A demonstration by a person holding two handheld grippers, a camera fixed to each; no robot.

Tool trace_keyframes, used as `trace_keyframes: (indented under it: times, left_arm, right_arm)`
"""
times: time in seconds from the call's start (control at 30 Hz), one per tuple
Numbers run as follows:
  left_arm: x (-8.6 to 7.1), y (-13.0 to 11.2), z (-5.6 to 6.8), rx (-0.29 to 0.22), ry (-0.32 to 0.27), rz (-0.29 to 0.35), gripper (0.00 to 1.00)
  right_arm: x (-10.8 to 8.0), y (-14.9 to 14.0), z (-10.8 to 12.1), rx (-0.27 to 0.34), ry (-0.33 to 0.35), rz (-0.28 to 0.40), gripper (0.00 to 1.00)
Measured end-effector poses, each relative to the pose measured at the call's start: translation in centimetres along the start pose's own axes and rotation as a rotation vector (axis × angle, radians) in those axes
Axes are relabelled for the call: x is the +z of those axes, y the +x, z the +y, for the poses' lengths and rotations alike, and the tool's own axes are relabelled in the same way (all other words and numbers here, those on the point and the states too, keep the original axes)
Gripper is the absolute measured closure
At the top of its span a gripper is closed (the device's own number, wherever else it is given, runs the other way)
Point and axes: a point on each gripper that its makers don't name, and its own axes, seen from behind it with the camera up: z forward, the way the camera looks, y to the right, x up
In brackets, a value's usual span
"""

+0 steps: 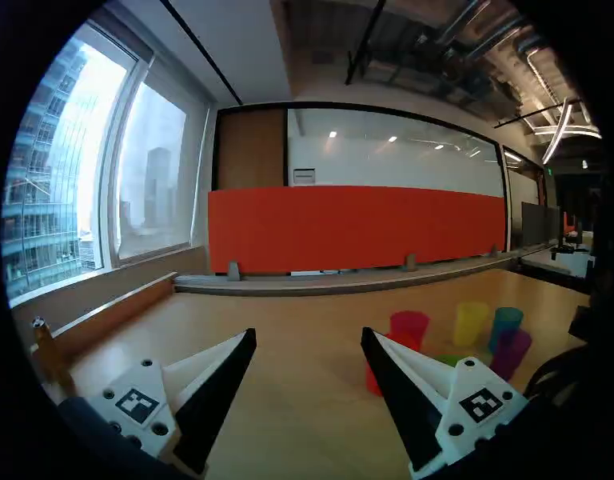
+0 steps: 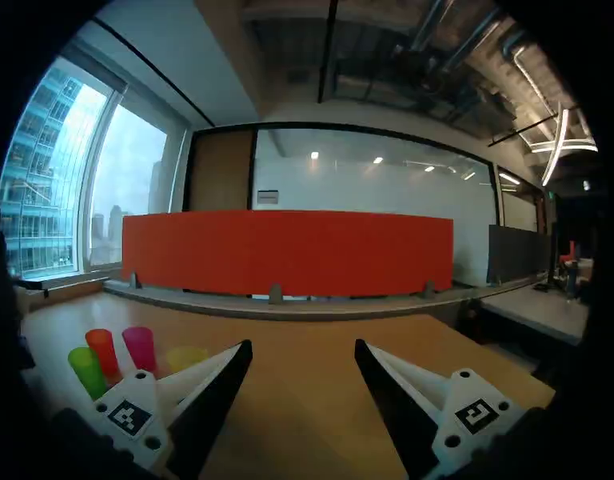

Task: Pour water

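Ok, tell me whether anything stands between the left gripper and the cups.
Nothing visible does. The left gripper is open above the table, and the cups stand clustered ahead, toward the right of the left gripper view, with bare wood between. Its own finger hides part of the nearest ones.

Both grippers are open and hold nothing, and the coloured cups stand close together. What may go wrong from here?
1. The pink cup, purple cup and their neighbours crowd together; the left gripper, reaching for one, may tip another.
2. The yellow cup sits partly behind the right gripper, so a grasp there could be misjudged.
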Motion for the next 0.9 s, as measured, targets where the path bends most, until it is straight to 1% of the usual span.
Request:
trace_keyframes:
  times: [0.17, 0.27, 0.4, 0.63, 0.9]
  left_arm:
    - [0.7, 1.9, 0.5, -0.010, -0.014, -0.008, 0.02]
    - [1.1, 3.5, 0.7, -0.024, -0.021, -0.009, 0.02]
    - [1.4, 6.2, 0.9, -0.032, -0.041, 0.001, 0.02]
    - [1.3, 10.9, 1.4, -0.027, -0.076, 0.020, 0.02]
    - [1.5, 14.6, 2.0, -0.012, -0.109, 0.025, 0.02]
  right_arm:
    - [0.3, 1.7, -0.4, 0.007, 0.025, -0.015, 0.01]
    - [0.4, 3.2, -0.8, 0.012, 0.045, -0.018, 0.01]
    - [0.6, 5.2, -0.8, 0.016, 0.059, -0.015, 0.01]
    - [0.7, 9.0, -0.7, 0.031, 0.072, -0.005, 0.01]
    - [0.7, 12.5, -0.9, 0.045, 0.102, -0.005, 0.01]
